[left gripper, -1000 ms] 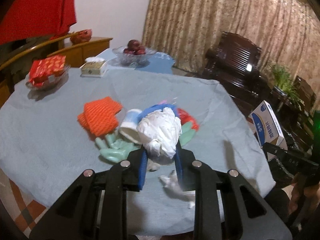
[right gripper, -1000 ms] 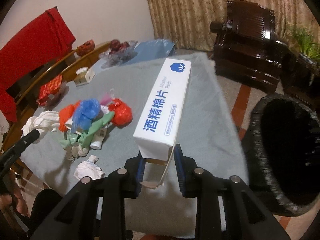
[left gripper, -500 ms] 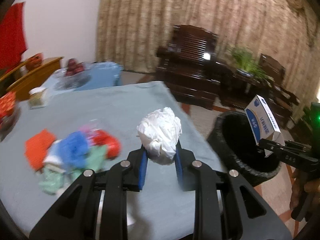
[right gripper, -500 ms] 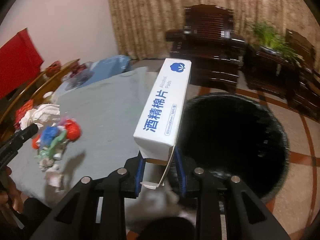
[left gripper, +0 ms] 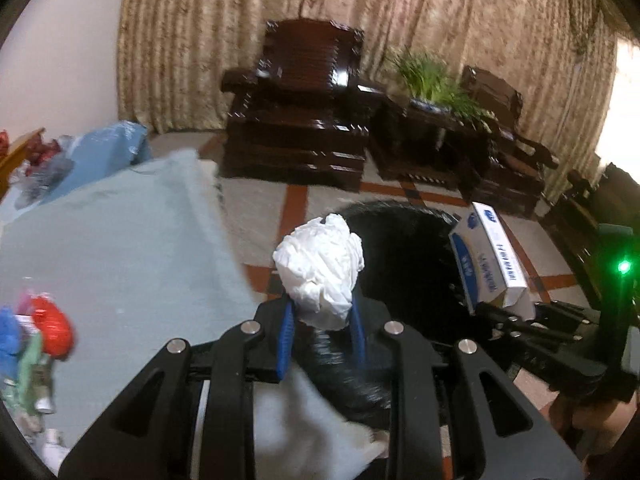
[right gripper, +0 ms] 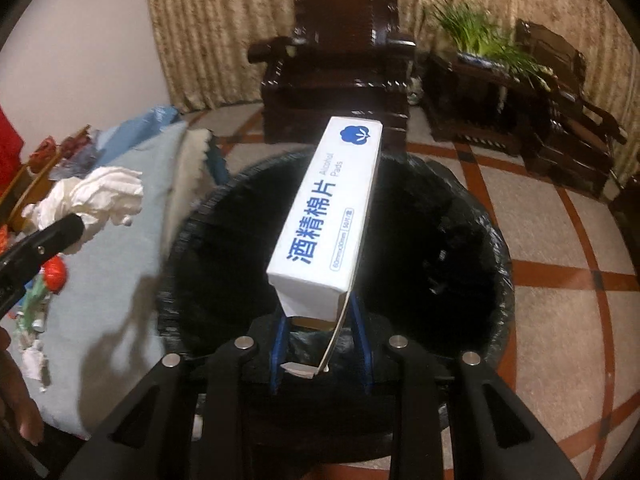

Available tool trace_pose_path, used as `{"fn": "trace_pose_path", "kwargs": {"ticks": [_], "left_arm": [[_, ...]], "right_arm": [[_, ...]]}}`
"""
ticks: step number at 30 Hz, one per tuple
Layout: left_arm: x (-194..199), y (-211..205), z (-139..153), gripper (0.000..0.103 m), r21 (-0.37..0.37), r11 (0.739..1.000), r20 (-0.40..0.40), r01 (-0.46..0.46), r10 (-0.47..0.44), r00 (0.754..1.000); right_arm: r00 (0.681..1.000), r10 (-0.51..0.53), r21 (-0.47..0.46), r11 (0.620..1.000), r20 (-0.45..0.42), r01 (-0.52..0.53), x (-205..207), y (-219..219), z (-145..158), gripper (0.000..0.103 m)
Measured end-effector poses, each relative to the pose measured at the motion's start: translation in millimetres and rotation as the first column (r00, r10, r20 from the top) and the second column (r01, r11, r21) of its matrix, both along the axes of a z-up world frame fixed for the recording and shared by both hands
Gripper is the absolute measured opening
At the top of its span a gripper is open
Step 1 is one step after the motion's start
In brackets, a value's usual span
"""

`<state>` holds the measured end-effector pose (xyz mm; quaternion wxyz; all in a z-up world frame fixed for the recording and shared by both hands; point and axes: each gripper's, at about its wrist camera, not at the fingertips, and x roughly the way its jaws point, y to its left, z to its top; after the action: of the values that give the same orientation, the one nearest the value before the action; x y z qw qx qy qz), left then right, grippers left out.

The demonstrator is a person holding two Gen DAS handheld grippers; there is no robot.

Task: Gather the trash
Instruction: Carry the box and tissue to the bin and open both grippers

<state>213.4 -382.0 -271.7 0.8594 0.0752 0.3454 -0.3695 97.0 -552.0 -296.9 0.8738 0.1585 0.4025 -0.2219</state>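
Both grippers are now carried off the table (left gripper: 120, 248) to the black bin (right gripper: 472, 240). Crumpled tissue (left gripper: 320, 268) is pinched by the left gripper (left gripper: 322, 320) at the bin's rim; the box (right gripper: 328, 224) is clamped by the right gripper (right gripper: 320, 344) above its mouth. Bin contents are hidden in darkness.

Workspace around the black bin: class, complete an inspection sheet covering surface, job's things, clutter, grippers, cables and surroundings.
Surface: table under a pale blue cloth, beside the bin.
Job's things: crumpled tissue; alcohol pad box over the black-lined bin.
Clutter: red, blue and green scraps left on the cloth.
Grippers: left gripper jaws clamp the tissue; right gripper jaws clamp the box's end.
Cables: nothing seen.
Surroundings: dark wooden armchair, potted plant, curtain, tiled floor.
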Motion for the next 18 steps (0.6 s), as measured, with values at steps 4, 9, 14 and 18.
{"fn": "trace_pose_path", "kwargs": {"ticks": [4,9,14,18], "left_arm": [[-3,-35,-21,0.040,0.043,0.999,-0.015,0.029,-0.028,0.999],[3,-42,-43,0.054,0.085,0.995,-0.055,0.056,-0.051,0.997],[5,-3,-35,0.071,0.086,0.996,-0.036,0.002,0.001,0.999],[6,51,-20,0.090,0.103,0.989,0.000,-0.102,0.103,0.995]], "right_arm": [[0.998,-0.020,0.018,1.000,-0.057,0.021,2,-14,-22,0.034],[0.995,-0.041,0.032,0.999,-0.090,0.044,-3,-18,-33,0.044],[0.997,-0.036,0.033,0.999,-0.075,0.039,-12,-11,-25,0.048],[0.998,-0.035,0.025,0.999,-0.054,0.037,-14,1,-9,0.068]]}}
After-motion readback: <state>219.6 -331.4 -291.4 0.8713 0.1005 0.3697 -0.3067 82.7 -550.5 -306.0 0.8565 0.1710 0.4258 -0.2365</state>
